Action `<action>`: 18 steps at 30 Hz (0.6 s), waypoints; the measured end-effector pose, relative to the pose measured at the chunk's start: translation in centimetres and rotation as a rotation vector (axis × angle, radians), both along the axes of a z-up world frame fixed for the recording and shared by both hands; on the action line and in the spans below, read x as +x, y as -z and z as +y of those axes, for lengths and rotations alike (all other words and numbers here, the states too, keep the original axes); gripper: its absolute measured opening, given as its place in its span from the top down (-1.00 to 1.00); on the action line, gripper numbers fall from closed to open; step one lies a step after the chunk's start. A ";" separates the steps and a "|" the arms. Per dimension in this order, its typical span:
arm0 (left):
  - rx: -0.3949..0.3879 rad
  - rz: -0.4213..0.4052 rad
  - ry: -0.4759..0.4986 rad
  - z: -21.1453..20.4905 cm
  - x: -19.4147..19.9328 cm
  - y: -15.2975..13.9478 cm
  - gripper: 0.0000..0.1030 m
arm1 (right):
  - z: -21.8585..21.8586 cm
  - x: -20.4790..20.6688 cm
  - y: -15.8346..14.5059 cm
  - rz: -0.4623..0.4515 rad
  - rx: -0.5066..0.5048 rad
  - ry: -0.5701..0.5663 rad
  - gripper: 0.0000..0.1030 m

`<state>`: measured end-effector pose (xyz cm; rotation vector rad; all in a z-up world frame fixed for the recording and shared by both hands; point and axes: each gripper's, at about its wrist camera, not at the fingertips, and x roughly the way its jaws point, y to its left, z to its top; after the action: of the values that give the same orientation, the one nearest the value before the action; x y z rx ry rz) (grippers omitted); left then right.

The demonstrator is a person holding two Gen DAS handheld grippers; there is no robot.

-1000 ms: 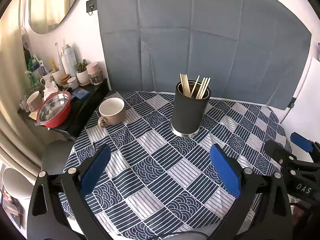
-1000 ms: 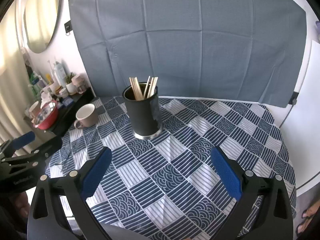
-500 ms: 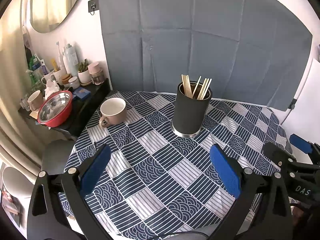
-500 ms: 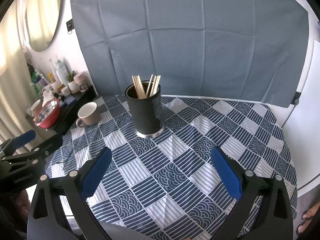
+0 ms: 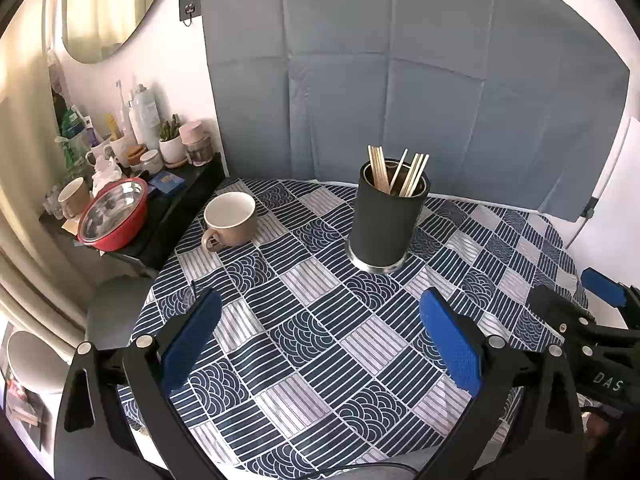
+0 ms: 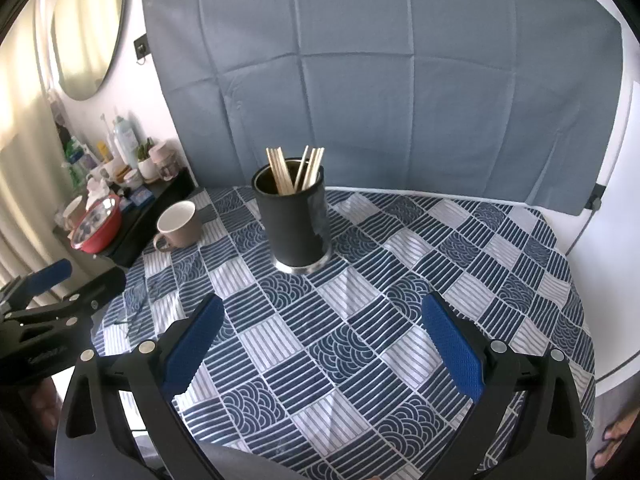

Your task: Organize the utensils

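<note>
A black cylindrical holder [image 5: 384, 222] [image 6: 294, 222] stands upright toward the back of the round table, with several wooden chopsticks [image 5: 396, 172] [image 6: 294, 170] sticking out of it. My left gripper [image 5: 320, 336] hovers open over the near part of the table, well short of the holder, nothing between its blue pads. My right gripper [image 6: 324, 340] is likewise open and empty over the near edge. Each gripper shows at the side of the other's view: the right gripper [image 5: 592, 312] and the left gripper [image 6: 52, 296].
A beige mug [image 5: 230, 220] [image 6: 178, 226] stands left of the holder on the blue patterned tablecloth [image 5: 320, 320]. A dark side shelf [image 5: 160, 208] on the left carries a red bowl [image 5: 114, 214], bottles and jars. A grey backdrop [image 5: 400, 80] hangs behind.
Both wrist views have shifted slightly, so the holder sits a touch further right in them; both grippers stay open and empty, and nothing on the table has moved.
</note>
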<state>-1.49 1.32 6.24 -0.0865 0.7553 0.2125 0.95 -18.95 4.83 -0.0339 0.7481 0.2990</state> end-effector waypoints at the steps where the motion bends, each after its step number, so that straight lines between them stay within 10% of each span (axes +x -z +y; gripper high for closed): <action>1: 0.000 0.001 0.001 0.1 0.0 0.0 -0.89 | 0.0 0.0 0.0 0.001 0.002 -0.001 -0.84; 18: -0.005 0.011 0.001 0.2 0.4 0.3 -0.89 | 0.0 0.3 0.2 0.004 -0.004 -0.010 -0.85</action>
<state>-1.13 1.47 5.94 -0.0894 0.7673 0.2104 1.29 -18.93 4.63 -0.0405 0.7526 0.3071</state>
